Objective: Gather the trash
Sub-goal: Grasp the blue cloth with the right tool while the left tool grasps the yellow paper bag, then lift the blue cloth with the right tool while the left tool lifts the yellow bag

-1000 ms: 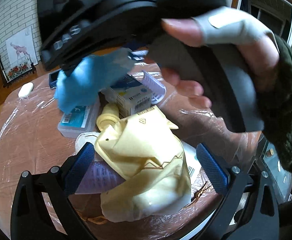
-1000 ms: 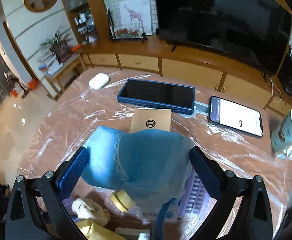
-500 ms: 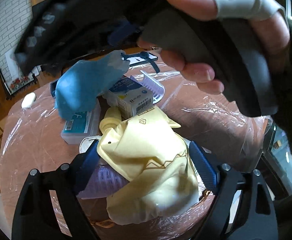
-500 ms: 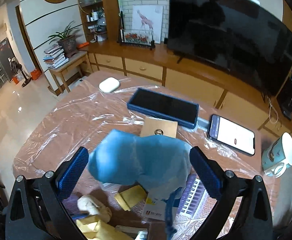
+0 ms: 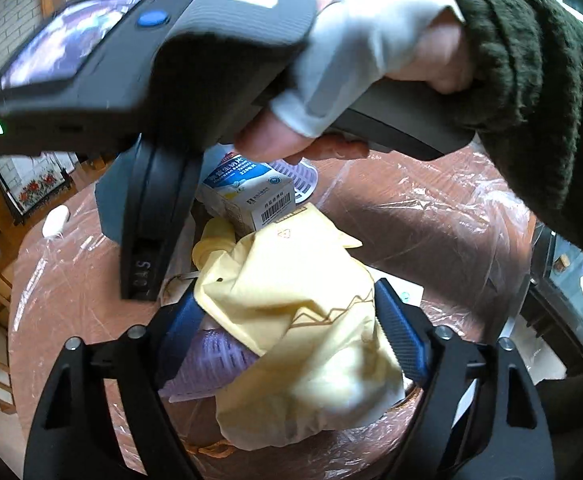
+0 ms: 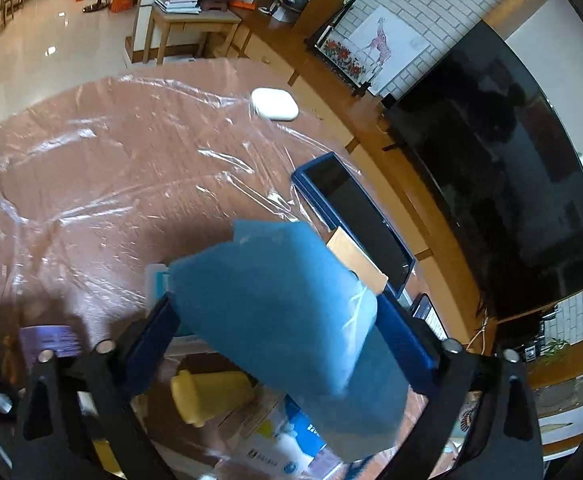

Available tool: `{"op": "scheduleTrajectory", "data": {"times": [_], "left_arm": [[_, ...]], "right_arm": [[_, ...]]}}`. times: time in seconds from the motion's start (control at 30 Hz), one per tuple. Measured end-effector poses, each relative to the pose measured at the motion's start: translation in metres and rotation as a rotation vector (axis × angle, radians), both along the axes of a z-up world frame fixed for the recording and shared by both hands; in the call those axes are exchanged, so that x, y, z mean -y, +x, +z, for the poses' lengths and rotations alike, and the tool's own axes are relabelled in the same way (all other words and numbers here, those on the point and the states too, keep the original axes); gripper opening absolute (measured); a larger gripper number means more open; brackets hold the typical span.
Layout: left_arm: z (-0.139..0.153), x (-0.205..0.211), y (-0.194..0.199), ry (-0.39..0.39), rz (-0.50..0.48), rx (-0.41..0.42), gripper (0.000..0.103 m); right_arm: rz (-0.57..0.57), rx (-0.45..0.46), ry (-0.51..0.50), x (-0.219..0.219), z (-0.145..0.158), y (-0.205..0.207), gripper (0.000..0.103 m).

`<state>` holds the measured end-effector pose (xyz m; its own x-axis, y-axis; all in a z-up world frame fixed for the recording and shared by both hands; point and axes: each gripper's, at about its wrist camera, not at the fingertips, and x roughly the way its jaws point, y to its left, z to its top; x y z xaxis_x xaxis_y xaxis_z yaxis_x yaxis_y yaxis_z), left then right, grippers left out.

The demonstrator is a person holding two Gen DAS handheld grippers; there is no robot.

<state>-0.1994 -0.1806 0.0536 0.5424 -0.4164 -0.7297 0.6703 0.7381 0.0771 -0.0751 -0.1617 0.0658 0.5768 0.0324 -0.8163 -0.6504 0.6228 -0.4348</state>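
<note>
Trash, a soft, light crumpled blue cloth point(image 6: 291, 312), sat pinched in the right claw point(image 6: 275, 328) above the table's point(image 6: 91, 152) cluttered middle, while the left claw point(image 5: 291, 324) squeezed a limp yellow plastic bag point(image 5: 299, 320) at its bunched middle.

The left gripper point(image 5: 287, 324) has both blue pads pressed against what it holds. The right gripper point(image 6: 275, 324) is likewise clamped, tilted. The right hand point(image 5: 375, 60), in a pale fingerless glove and dark green sleeve, grips its handle
</note>
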Motion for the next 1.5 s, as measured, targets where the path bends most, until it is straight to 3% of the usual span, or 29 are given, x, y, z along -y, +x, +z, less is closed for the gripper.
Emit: {"op": "scheduleTrajectory", "data": {"times": [0.1, 0.2, 0.3, 0.53, 0.77, 0.93, 1.17, 1.3, 1.43, 1.5], "left_arm": [[0.001, 0.0, -0.001, -0.007, -0.011, -0.002, 0.078], [0.003, -0.005, -0.001, -0.028, -0.004, -0.011, 0.073], [0.006, -0.013, 0.001, -0.076, 0.01, -0.039, 0.064], [0.025, -0.041, 0.01, -0.24, 0.046, -0.083, 0.063], [0.042, -0.081, 0.03, -0.421, 0.14, -0.133, 0.063], [0.049, -0.112, 0.047, -0.532, 0.235, -0.169, 0.063], [0.05, -0.122, 0.055, -0.702, 0.222, -0.291, 0.063], [0.062, -0.121, 0.048, -0.721, 0.23, -0.249, 0.063], [0.071, -0.13, 0.046, -0.832, 0.221, -0.27, 0.063], [0.074, -0.132, 0.044, -0.817, 0.226, -0.253, 0.063]], "right_arm": [[-0.003, -0.013, 0.044, 0.005, 0.007, 0.0, 0.073], [-0.039, -0.019, 0.144, 0.017, 0.022, 0.0, 0.068], [-0.089, 0.004, 0.248, 0.031, 0.038, -0.005, 0.067], [-0.21, 0.063, 0.55, 0.082, 0.085, -0.027, 0.067], [-0.327, 0.039, 0.812, 0.143, 0.107, -0.059, 0.068], [-0.377, -0.011, 0.889, 0.168, 0.098, -0.083, 0.068], [-0.421, -0.093, 0.97, 0.179, 0.074, -0.112, 0.069], [-0.408, -0.121, 1.041, 0.182, 0.075, -0.124, 0.069], [-0.399, -0.126, 1.088, 0.188, 0.081, -0.131, 0.069], [-0.391, -0.118, 1.102, 0.19, 0.086, -0.137, 0.069]]}}
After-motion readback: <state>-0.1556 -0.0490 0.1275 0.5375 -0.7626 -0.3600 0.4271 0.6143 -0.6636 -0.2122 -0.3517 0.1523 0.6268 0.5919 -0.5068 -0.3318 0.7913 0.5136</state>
